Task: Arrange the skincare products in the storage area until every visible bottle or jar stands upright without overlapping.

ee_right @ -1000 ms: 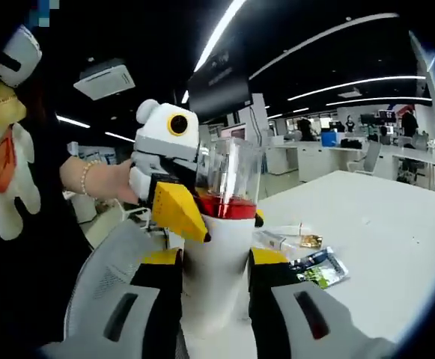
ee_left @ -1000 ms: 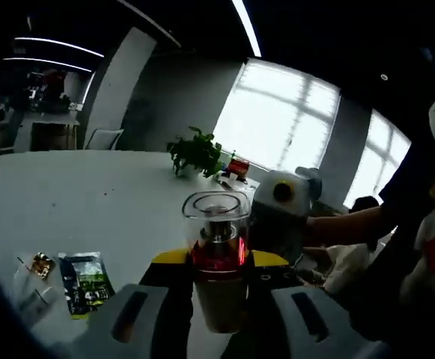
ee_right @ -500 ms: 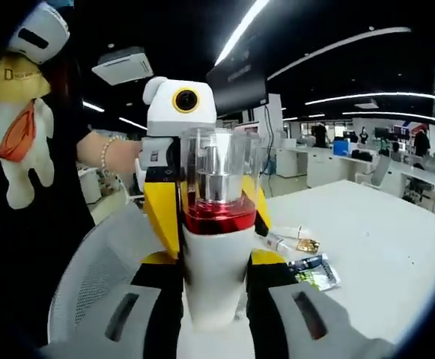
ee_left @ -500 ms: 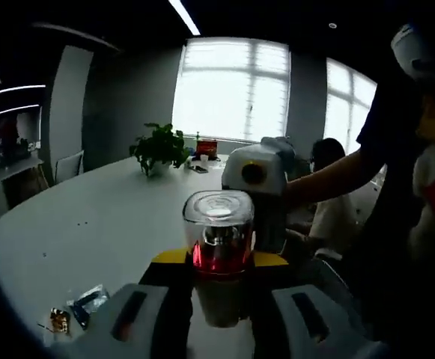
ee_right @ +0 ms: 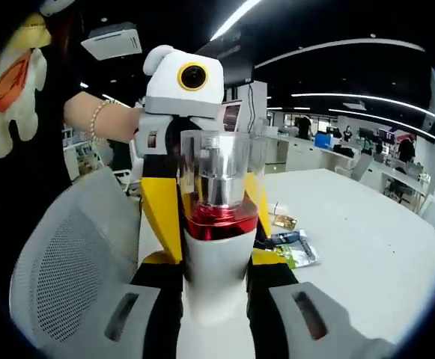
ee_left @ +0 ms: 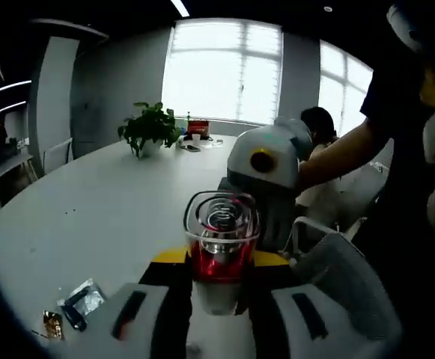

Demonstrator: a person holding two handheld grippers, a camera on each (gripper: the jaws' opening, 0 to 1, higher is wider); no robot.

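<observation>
A skincare bottle (ee_left: 218, 258) with a clear cap, a red collar and a white body is held in the air over the white table (ee_left: 90, 217). My left gripper (ee_left: 218, 263) is shut on it, its yellow-tipped jaws pressing the body from both sides. Just behind the bottle is my right gripper (ee_left: 263, 176), held by a person's hand. In the right gripper view the same bottle (ee_right: 217, 269) stands upright between the jaws of my right gripper (ee_right: 216, 262), which is shut on its white body. My left gripper (ee_right: 216, 213) faces it, its yellow jaws flanking the collar.
Small sachets (ee_left: 78, 303) (ee_right: 292, 250) lie on the table (ee_right: 367, 262). A potted plant (ee_left: 148, 127) stands at the table's far end. A grey mesh chair (ee_left: 344, 277) (ee_right: 60, 269) is close beside the grippers. The person's arm (ee_left: 337, 153) and a hanging plush toy (ee_right: 11, 82) are nearby.
Both views have swung with the hands. The left view now looks down more onto the cap. The bottle stays held between both pairs of jaws.
</observation>
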